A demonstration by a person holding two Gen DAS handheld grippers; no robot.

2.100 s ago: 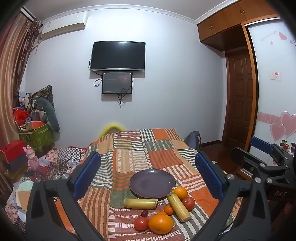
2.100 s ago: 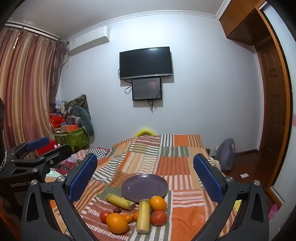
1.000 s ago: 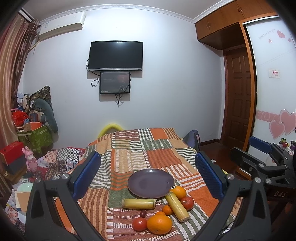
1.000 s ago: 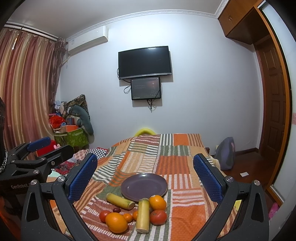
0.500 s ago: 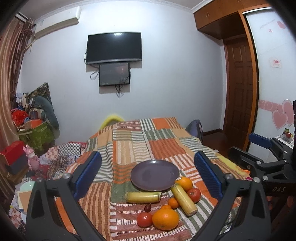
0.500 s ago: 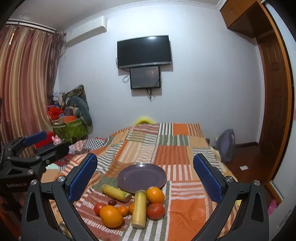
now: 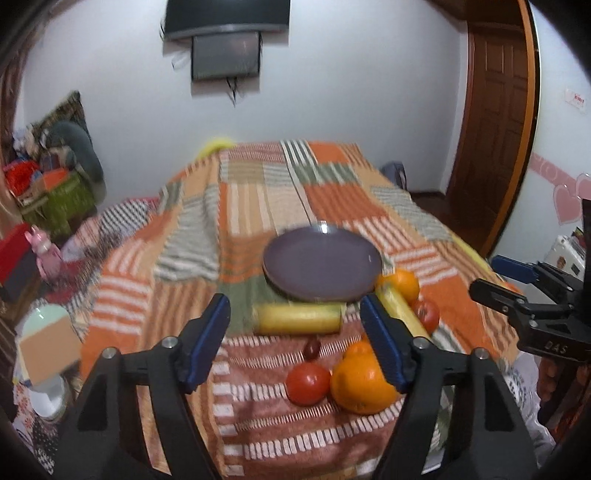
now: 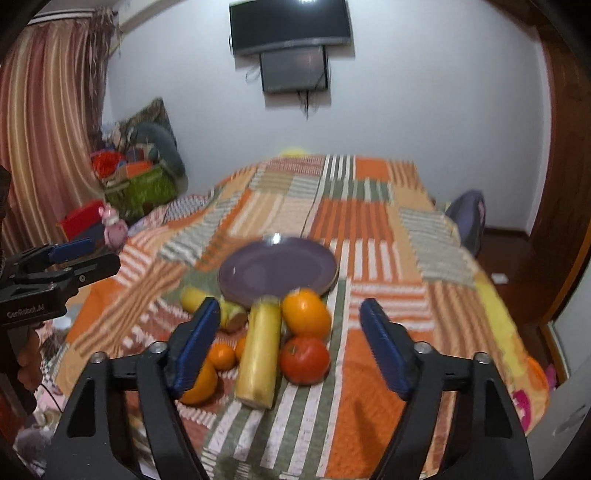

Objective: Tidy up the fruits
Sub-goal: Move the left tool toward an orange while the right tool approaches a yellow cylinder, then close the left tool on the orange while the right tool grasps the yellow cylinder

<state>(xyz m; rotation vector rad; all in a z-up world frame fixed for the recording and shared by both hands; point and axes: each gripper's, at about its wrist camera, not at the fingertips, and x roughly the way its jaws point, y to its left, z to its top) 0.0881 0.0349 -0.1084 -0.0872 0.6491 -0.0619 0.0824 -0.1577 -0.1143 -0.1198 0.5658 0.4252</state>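
Note:
An empty purple plate point(image 7: 321, 261) point(image 8: 277, 269) lies on the patchwork cloth. In front of it lie two yellow bananas point(image 7: 298, 319) point(image 8: 259, 358), oranges point(image 7: 362, 382) point(image 8: 306, 313), red tomatoes point(image 7: 307, 378) point(image 8: 304, 359), a small orange point(image 8: 221, 356) and a dark grape point(image 7: 312, 349). My left gripper point(image 7: 295, 341) is open and empty, above the fruit pile. My right gripper point(image 8: 286, 343) is open and empty, above the upright-pointing banana and tomato.
The cloth-covered table point(image 8: 373, 229) stretches back to a white wall with a TV point(image 8: 290, 24). Cluttered bags and boxes point(image 8: 136, 181) stand on the left, a wooden door point(image 7: 491, 122) on the right. A box and bowl point(image 7: 48, 343) sit at the left edge.
Both grippers have moved forward and tilted down toward the fruit, which now looks larger and nearer. Both stay open and empty.

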